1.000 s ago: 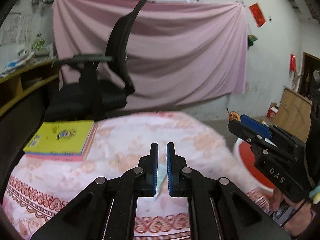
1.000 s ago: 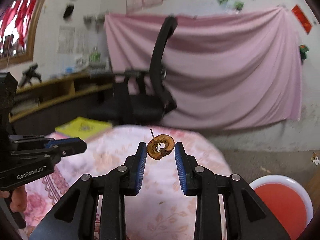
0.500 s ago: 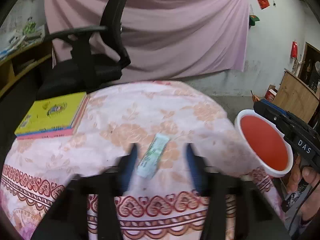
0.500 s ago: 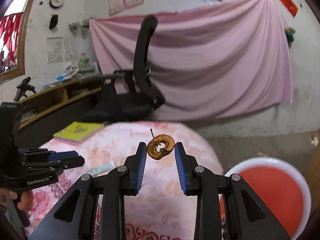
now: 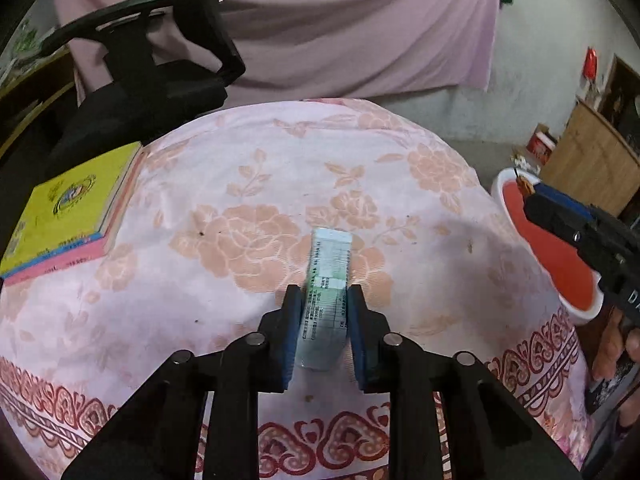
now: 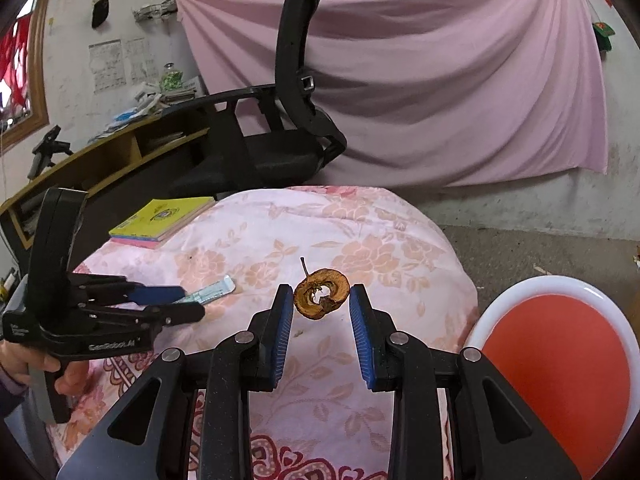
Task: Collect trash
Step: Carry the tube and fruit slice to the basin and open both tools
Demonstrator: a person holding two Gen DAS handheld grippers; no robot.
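The left gripper [image 5: 323,308] has dropped from above the worktop [image 5: 248,184] onto the flat green-and-white packet [image 5: 326,280]; its jaws have just been closing and now bracket the packet's near end, pads at both edges. Judged, this piece of trash is gripped but not yet lifted. This gripper pitches steeply down. The right gripper [image 6: 322,312] points shallowly downward, clamped on a dried brown fruit core [image 6: 322,294], beside the red bin [image 6: 560,364] right of the worktop.
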